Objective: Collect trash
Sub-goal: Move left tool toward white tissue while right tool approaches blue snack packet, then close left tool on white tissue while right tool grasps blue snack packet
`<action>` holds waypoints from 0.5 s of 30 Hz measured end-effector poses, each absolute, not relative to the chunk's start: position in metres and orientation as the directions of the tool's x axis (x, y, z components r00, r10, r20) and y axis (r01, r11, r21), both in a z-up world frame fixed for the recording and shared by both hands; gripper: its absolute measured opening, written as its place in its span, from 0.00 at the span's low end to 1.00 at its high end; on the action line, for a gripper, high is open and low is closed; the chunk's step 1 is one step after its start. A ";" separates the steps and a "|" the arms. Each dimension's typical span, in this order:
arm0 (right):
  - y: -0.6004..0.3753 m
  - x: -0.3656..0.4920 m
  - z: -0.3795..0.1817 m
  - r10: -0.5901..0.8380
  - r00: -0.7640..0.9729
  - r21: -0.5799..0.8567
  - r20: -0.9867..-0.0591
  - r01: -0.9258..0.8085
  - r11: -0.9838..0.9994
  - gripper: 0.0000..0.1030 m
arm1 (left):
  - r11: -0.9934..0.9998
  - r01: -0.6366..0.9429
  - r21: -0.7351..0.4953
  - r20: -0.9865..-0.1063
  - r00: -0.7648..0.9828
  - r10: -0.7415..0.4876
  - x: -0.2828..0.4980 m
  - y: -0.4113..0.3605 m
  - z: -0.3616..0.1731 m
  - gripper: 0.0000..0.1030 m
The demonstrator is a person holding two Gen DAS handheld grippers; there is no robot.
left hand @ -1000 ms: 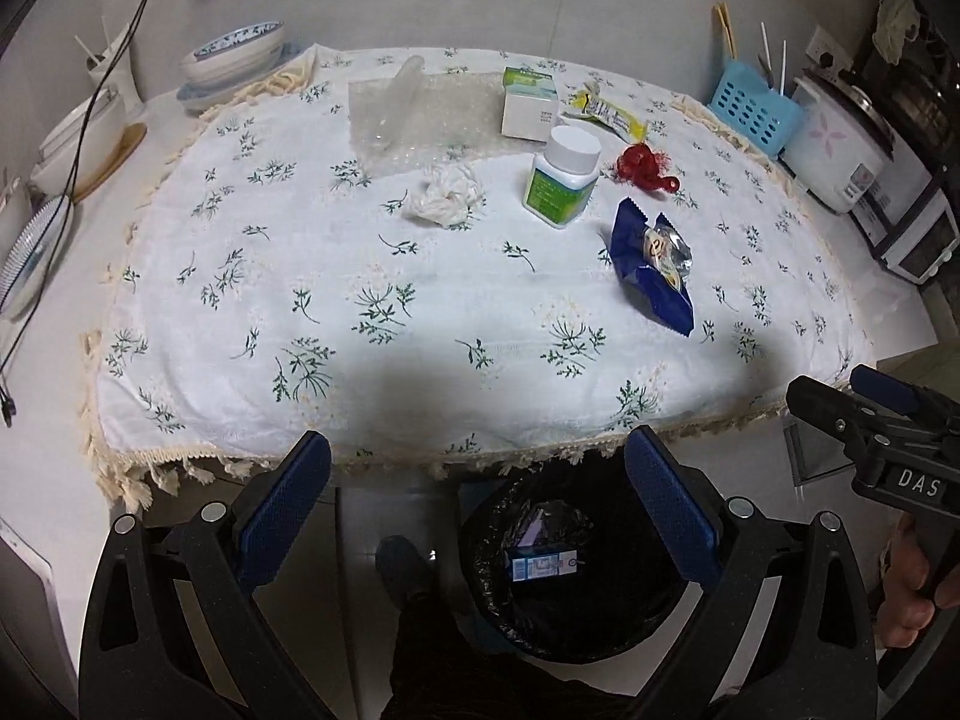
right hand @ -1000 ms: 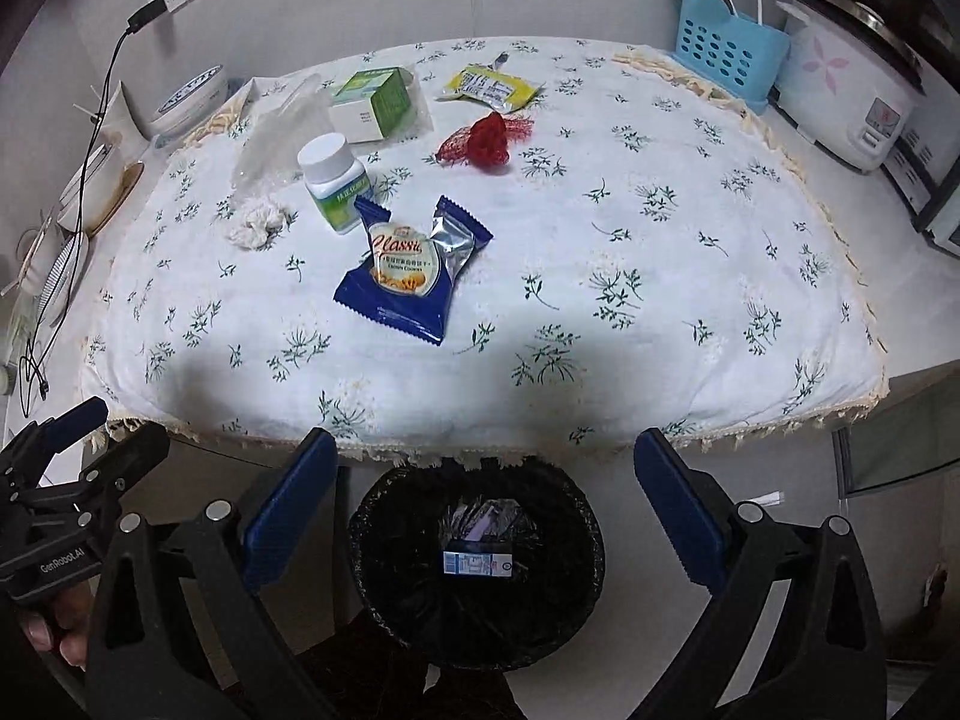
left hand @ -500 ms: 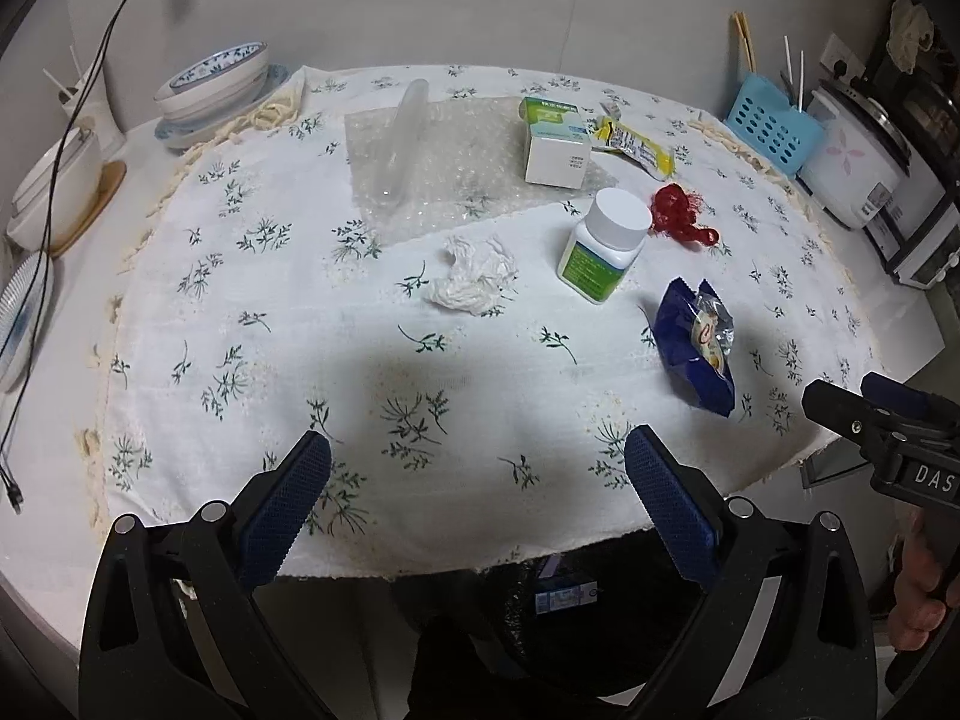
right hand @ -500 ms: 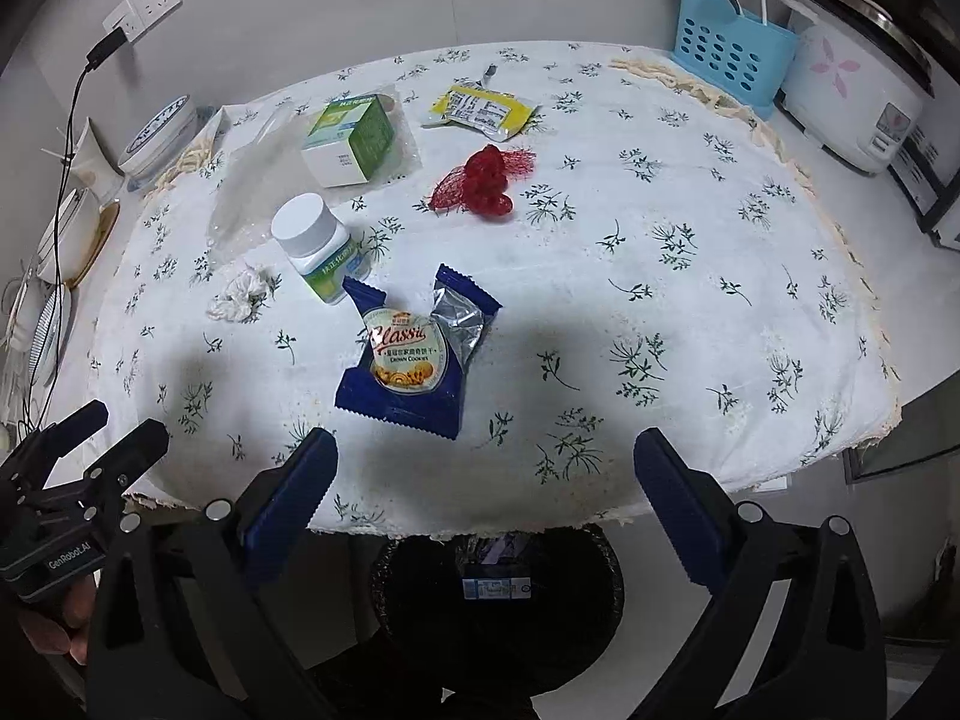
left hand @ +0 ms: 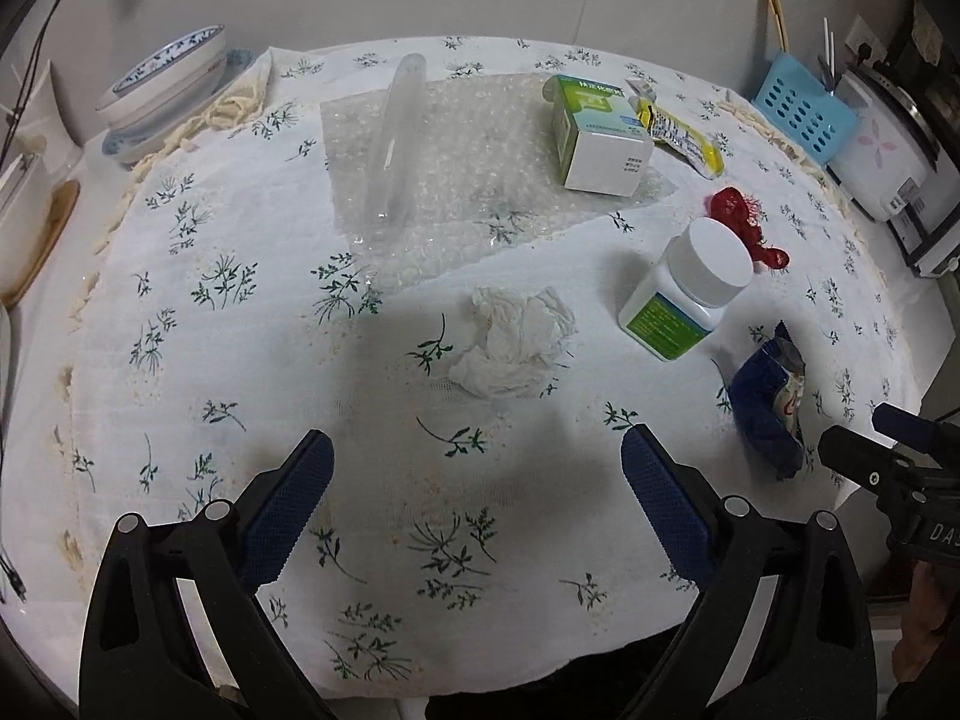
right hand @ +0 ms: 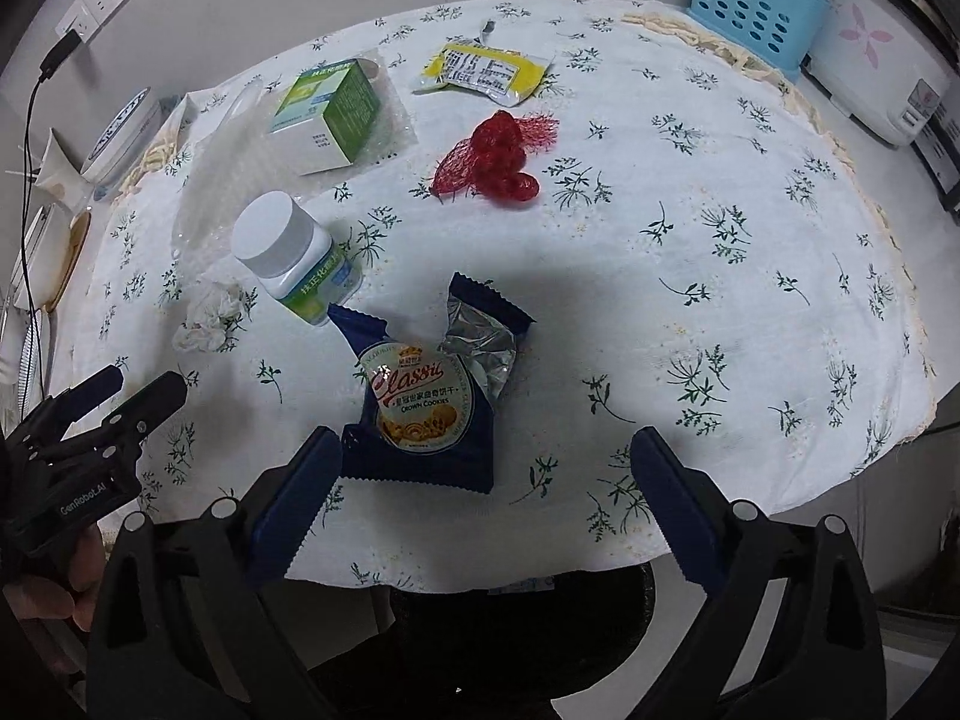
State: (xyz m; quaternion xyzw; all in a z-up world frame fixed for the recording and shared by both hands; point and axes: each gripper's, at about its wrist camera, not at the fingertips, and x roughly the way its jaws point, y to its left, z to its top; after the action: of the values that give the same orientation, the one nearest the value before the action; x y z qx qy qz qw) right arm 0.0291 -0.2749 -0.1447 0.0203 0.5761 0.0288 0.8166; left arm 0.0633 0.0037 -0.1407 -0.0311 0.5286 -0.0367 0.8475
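Observation:
Trash lies on a floral tablecloth. A crumpled white tissue sits just ahead of my open left gripper. A torn blue cookie wrapper lies right in front of my open right gripper, its near edge between the fingers. Farther back are a white pill bottle, a red mesh net, a yellow sachet, a green-and-white carton and a sheet of bubble wrap. Both grippers hold nothing. The black trash bin shows below the table edge.
A blue perforated basket and a white rice cooker stand at the back right. Stacked bowls and a dangling cable are at the back left. A hand holds the left gripper's handle.
Both grippers have moved up from over the trash bin and forward over the table. The tissue and the cookie wrapper now lie much closer to the fingers.

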 end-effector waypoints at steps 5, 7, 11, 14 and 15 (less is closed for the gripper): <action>-0.267 0.043 -0.153 0.062 0.313 0.061 -0.948 -0.014 0.998 0.87 | 0.994 0.058 -0.097 -0.901 0.418 -0.113 0.084 0.004 -0.149 0.84; -0.265 0.048 -0.157 0.057 0.302 0.058 -0.951 -0.007 0.998 0.86 | 0.993 0.071 -0.095 -0.902 0.415 -0.116 0.090 0.004 -0.151 0.82; -0.262 0.057 -0.164 0.050 0.279 0.052 -0.959 0.000 0.999 0.80 | 0.991 0.088 -0.098 -0.904 0.408 -0.125 0.102 0.002 -0.156 0.77; -0.260 0.062 -0.170 0.057 0.260 0.060 -0.964 0.005 0.998 0.74 | 0.990 0.103 -0.098 -0.905 0.405 -0.132 0.108 0.000 -0.158 0.70; -0.259 0.064 -0.171 0.059 0.258 0.062 -0.964 0.003 0.998 0.72 | 0.990 0.107 -0.097 -0.905 0.405 -0.132 0.110 -0.001 -0.159 0.69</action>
State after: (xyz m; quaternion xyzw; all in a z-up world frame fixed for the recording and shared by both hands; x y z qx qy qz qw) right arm 0.0638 -0.2590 -0.1707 0.0255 0.6088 0.0177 0.7927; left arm 0.1099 -0.0007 -0.1588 -0.0117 0.5407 -0.0713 0.8381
